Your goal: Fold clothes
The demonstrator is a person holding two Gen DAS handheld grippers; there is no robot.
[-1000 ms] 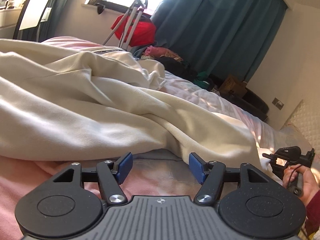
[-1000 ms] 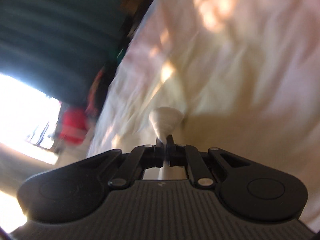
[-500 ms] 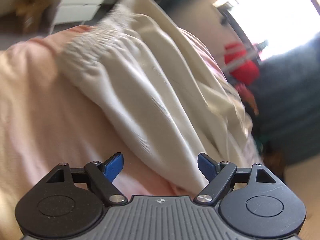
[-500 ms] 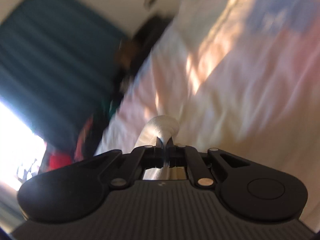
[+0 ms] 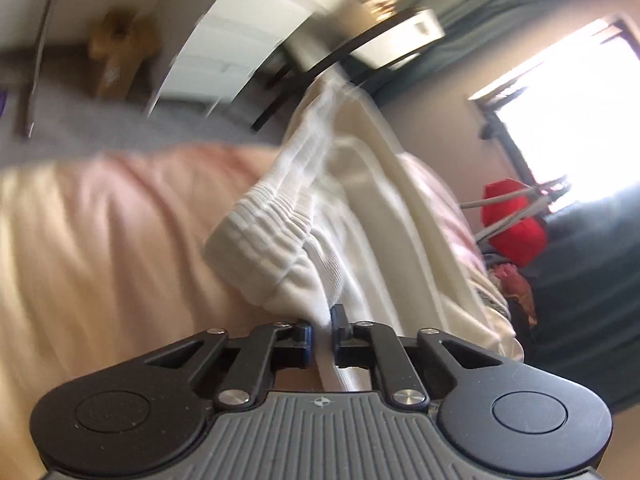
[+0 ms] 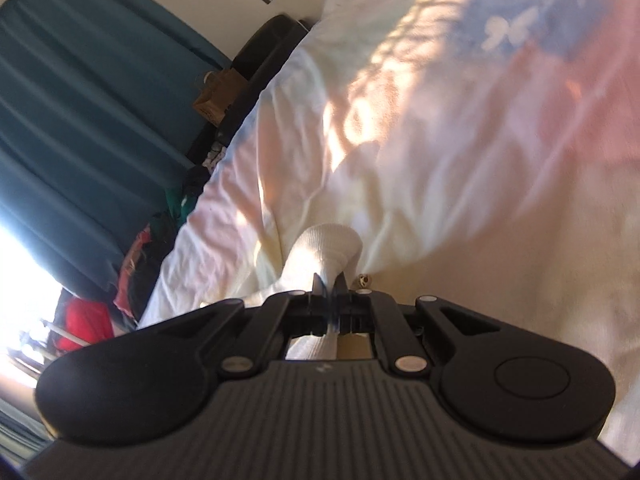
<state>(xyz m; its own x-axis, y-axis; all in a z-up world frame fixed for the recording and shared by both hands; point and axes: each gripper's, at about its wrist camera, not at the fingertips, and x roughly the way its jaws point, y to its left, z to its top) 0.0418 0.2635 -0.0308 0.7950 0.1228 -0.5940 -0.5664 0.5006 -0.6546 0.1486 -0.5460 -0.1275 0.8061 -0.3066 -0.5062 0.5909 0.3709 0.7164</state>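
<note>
Your left gripper (image 5: 321,326) pinches the ribbed waistband of the cream garment (image 5: 372,216), and your right gripper (image 6: 330,292) is pressed together on another ribbed fold of the same cloth. From both grips the garment spreads over the pink bedcover (image 5: 100,220), toward the teal curtains (image 6: 80,92).

One cream garment (image 5: 360,208) (perhaps trousers), two tools (image 5: 321,326) (image 6: 330,286), one bed (image 5: 100,232), one red bag (image 5: 514,226)

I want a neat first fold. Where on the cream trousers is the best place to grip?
Grip the ribbed waistband corner, coming in low along the bed: it's thick, bunched and lifts off the sheet. The left tongs are clamped there.
</note>
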